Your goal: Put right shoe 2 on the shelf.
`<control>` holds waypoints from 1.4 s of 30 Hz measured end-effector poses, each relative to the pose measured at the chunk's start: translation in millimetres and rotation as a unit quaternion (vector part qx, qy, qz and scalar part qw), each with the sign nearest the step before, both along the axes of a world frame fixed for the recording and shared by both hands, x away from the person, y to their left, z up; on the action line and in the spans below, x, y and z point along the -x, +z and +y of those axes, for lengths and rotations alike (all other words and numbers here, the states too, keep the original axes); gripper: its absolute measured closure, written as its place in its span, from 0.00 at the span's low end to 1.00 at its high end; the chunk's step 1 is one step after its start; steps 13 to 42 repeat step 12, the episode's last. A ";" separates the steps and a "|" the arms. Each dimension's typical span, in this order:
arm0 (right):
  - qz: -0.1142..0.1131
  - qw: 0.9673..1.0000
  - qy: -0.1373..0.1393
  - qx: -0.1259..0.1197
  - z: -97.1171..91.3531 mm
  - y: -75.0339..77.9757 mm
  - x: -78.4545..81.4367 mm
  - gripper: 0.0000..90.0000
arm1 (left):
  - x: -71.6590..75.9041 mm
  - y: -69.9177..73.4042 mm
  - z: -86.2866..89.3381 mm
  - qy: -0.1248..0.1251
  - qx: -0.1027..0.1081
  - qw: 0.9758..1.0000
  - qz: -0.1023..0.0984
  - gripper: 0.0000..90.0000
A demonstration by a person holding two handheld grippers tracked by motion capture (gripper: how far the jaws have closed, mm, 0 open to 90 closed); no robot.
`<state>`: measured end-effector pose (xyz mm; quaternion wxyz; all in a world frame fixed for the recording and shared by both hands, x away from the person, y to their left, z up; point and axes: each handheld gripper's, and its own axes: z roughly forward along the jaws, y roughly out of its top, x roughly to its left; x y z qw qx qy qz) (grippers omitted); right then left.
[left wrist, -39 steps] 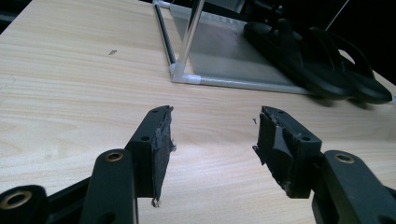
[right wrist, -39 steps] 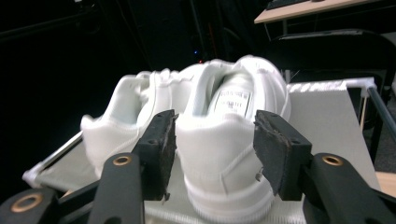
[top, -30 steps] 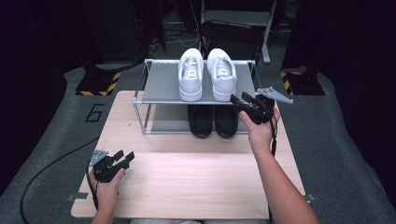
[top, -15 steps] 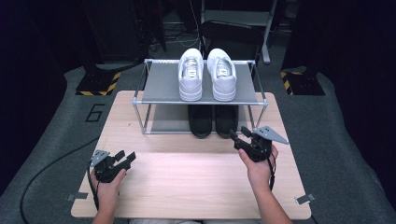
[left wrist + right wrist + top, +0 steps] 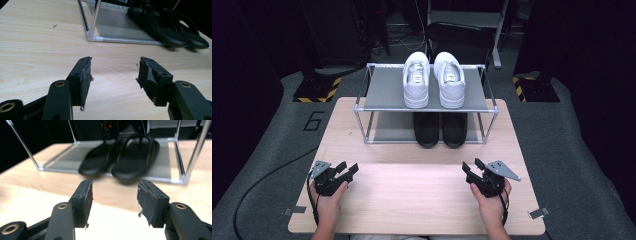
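Observation:
Two white sneakers point(image 5: 432, 79) stand side by side on the top shelf of a small metal rack point(image 5: 382, 92). Below them, a pair of black flip-flops point(image 5: 440, 131) lies on the lower shelf, toes poking out toward me; the pair point(image 5: 125, 157) also appears in the right gripper view and, at the upper right, in the left gripper view point(image 5: 165, 26). My left gripper point(image 5: 348, 169) rests low over the table's near left, open and empty point(image 5: 113, 72). My right gripper point(image 5: 471, 166) sits over the near right, open and empty point(image 5: 114, 195).
The rack stands at the far middle of the light wooden table point(image 5: 412, 195). A cable point(image 5: 257, 185) trails off the table's left side over grey floor. Tape marks point(image 5: 538, 213) sit near the front corners. Dark equipment stands behind the rack.
My right gripper has come down and back from beside the rack's top shelf to the table's near right. The left gripper has stayed in place.

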<state>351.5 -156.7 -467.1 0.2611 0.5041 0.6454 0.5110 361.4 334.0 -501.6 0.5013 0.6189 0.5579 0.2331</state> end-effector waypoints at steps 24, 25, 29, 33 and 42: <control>0.021 0.999 -0.008 0.031 -11.5 -36.5 11.5 0.49 | -2.5 -3.5 -4.1 -0.006 -0.007 1.000 0.005 0.48; 0.021 0.999 -0.008 0.031 -11.5 -36.5 11.5 0.49 | -2.5 -3.5 -4.1 -0.006 -0.007 1.000 0.005 0.48; 0.021 0.999 -0.008 0.031 -11.5 -36.5 11.5 0.49 | -2.5 -3.5 -4.1 -0.006 -0.007 1.000 0.005 0.48; 0.021 0.999 -0.008 0.031 -11.5 -36.5 11.5 0.49 | -2.5 -3.5 -4.1 -0.006 -0.007 1.000 0.005 0.48; 0.021 0.999 -0.008 0.031 -11.5 -36.5 11.5 0.49 | -2.5 -3.5 -4.1 -0.006 -0.007 1.000 0.005 0.48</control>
